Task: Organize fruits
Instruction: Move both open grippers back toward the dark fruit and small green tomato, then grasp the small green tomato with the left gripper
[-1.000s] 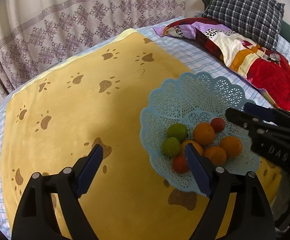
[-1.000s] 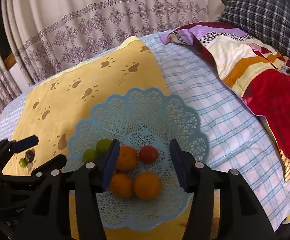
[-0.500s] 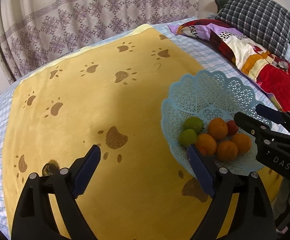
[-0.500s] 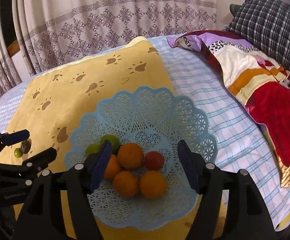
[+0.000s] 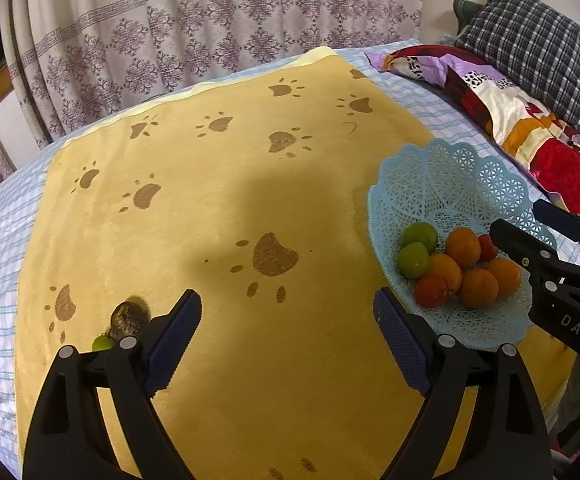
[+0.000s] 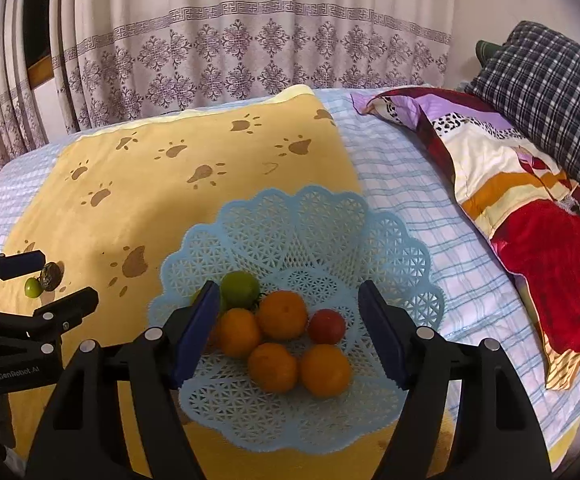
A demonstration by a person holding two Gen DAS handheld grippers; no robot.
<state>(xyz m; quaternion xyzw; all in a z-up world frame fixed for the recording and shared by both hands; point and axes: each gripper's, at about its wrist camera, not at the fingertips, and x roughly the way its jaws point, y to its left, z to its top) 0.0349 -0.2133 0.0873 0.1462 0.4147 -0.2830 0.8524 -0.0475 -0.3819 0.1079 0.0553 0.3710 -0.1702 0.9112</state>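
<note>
A light blue lattice basket (image 5: 442,176) (image 6: 310,232) on the yellow paw-print blanket holds several oranges (image 6: 282,314), two green fruits (image 5: 413,260) and red ones (image 6: 326,326). A small green fruit (image 5: 103,343) (image 6: 33,287) and a dark brown fruit (image 5: 126,317) (image 6: 51,276) lie on the blanket at the left. My left gripper (image 5: 287,338) is open and empty over the blanket, its left finger beside the two loose fruits. My right gripper (image 6: 285,330) is open and empty, hovering above the basket's fruit.
The yellow blanket (image 5: 229,200) covers a blue checked bed sheet (image 6: 410,184). A colourful quilt (image 6: 530,184) and a plaid pillow (image 6: 546,92) lie at the right. A patterned curtain (image 5: 209,40) hangs behind the bed.
My left gripper has swung left, away from the basket, bringing the loose green and brown fruits into view by its left finger. My right gripper has pulled back slightly above the basket.
</note>
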